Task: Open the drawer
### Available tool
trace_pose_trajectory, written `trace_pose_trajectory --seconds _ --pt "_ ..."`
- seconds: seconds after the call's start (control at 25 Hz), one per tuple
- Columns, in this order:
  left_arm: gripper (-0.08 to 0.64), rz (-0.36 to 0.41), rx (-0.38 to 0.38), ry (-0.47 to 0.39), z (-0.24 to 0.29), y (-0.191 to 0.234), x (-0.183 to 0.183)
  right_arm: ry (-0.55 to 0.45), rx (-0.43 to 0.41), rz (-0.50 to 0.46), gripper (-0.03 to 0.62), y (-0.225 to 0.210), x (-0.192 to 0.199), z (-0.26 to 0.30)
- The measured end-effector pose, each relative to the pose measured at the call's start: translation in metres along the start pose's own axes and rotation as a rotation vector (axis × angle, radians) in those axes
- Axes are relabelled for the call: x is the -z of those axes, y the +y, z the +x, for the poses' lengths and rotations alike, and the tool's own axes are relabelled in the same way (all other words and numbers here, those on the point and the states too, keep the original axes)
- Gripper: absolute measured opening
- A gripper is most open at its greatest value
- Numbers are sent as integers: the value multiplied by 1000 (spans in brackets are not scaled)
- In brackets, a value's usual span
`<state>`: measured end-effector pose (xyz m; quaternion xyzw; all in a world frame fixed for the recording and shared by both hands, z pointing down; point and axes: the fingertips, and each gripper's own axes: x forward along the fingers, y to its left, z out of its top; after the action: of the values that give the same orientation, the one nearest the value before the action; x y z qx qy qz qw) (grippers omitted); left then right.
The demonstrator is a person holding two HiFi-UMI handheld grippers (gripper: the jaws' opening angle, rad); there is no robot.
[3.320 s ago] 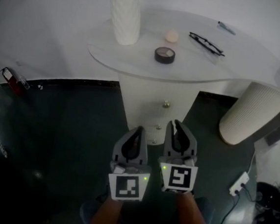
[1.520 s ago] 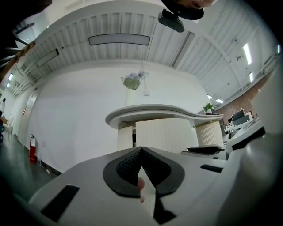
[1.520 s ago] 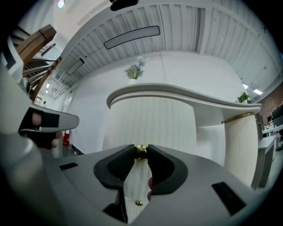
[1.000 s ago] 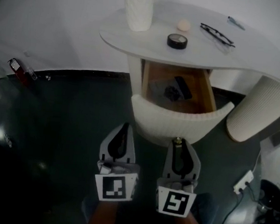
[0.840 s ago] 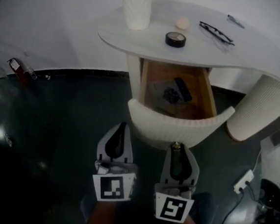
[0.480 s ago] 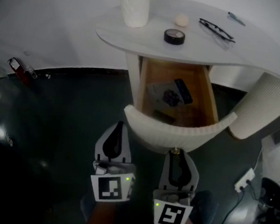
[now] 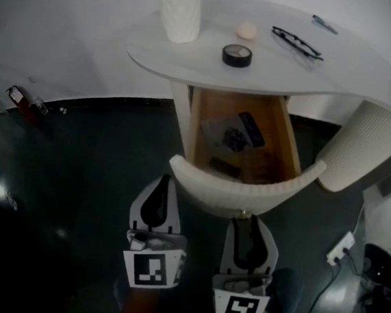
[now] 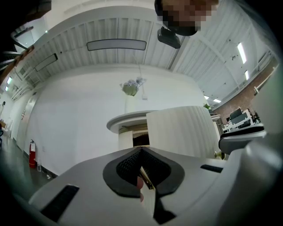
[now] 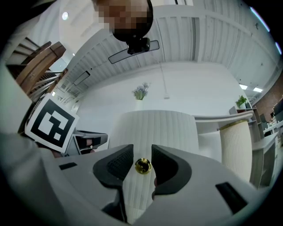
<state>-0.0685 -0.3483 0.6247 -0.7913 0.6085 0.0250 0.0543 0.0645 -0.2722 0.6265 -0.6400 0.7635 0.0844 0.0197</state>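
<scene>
The drawer under the white table stands pulled far out, its curved ribbed white front toward me and its wooden inside showing. My right gripper is at the front's small brass knob. The knob sits between the jaws, which are opening, with a gap on each side of it. My left gripper hangs shut and empty to the left of the drawer front, touching nothing. In the left gripper view the left gripper points past the drawer's left side.
In the drawer lie papers and dark items. The table top carries a white vase, a round black tin, a pink ball and glasses. A ribbed white column stands right; a power strip lies on the dark floor.
The drawer, closed at first, has slid out toward me and came a little further over the last second. My right gripper moved back with its knob; the left one stayed put.
</scene>
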Motion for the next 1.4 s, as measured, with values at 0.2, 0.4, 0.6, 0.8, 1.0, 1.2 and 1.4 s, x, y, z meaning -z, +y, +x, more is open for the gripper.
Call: trace_pose_trajectory --seconds 0.2,0.4,0.6,0.8,1.0,1.2,1.4 --pt "2 8 25 0 -2 8 -37 6 13 -4 115 -1 -38 5" --pt "2 17 44 21 3 15 -91 51 6 -6 114 0 -89 22" --pt "2 -21 72 25 1 16 -158 63 10 -6 114 -2 -153 39" --pt "2 -18 78 76 -5 22 -227 58 25 -3 114 -9 -232 54" --pt "2 -52 84 93 -8 28 -309 62 47 4 114 -18 -318 61" --pt "2 -58 86 127 -16 30 -387 65 18 33 114 -24 -399 69" --pt "2 -109 60 83 -29 36 -461 29 4 37 114 -33 -472 66"
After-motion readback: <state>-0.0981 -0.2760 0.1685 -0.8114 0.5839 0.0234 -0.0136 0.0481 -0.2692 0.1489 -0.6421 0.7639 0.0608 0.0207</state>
